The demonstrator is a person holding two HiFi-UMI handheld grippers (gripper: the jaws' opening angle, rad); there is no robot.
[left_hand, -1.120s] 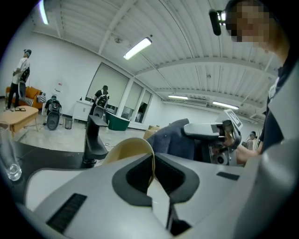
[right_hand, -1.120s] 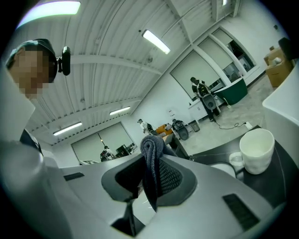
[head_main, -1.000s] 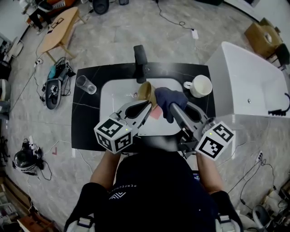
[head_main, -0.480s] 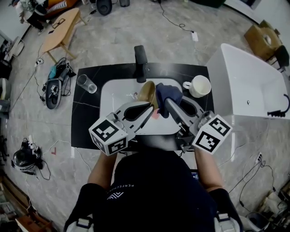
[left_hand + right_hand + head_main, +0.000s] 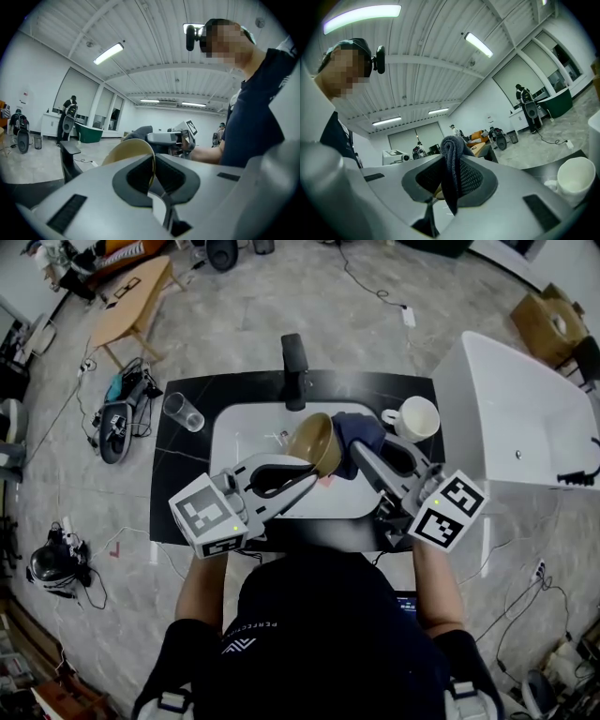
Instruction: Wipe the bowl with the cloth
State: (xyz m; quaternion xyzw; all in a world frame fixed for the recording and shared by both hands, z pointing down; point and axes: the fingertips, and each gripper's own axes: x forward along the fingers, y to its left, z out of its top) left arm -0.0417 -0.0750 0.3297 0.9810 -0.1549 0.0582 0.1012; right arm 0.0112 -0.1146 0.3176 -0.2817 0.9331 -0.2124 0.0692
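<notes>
Black counter [image 5: 178, 484] w/ a white sink [image 5: 234, 442] set in it, faucet [image 5: 294, 367] at the back. Both grippers are over the basin. Left gripper [image 5: 314, 467] has its jaws nearly closed, pinching the rim of the tan bowl [image 5: 314, 442], which is tipped on its side above the sink. Right gripper [image 5: 358, 454] is clamped on the dark blue cloth [image 5: 361, 427] (bunched up, hanging between the jaws), right up against the bowl's right side. White mug [image 5: 415, 418] sits on the counter right of the sink, clear glass [image 5: 184, 412] on the left.
</notes>
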